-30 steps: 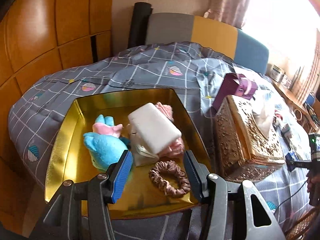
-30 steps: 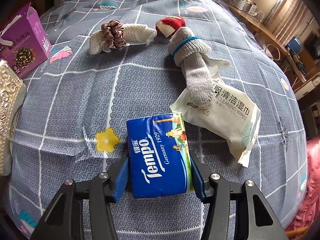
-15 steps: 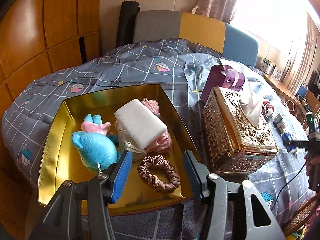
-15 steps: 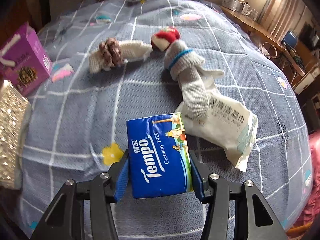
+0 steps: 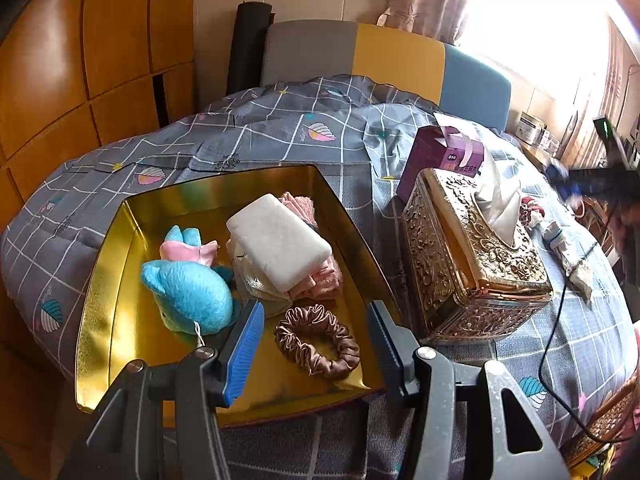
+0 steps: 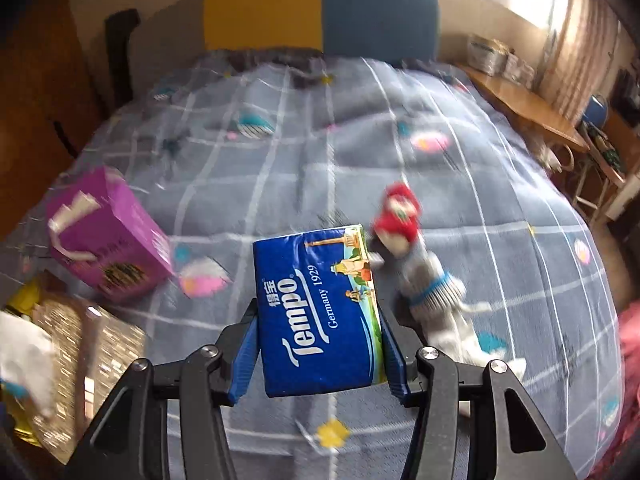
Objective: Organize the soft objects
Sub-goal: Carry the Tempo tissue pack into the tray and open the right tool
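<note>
Low in the frame, the right tool clamps a blue tissue pack reading "Tempo, Germany 1929", carried above the bed. The left tool hangs parted and empty over the gold tray, lower centre. Judged next: carry the pack to the tray beside the scrunchie and release.

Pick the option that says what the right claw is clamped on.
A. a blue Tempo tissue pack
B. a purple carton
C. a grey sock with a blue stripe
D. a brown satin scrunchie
A: the right wrist view shows the right claw with both blue pads pressed on the sides of the blue Tempo tissue pack, held above the quilt.
</note>
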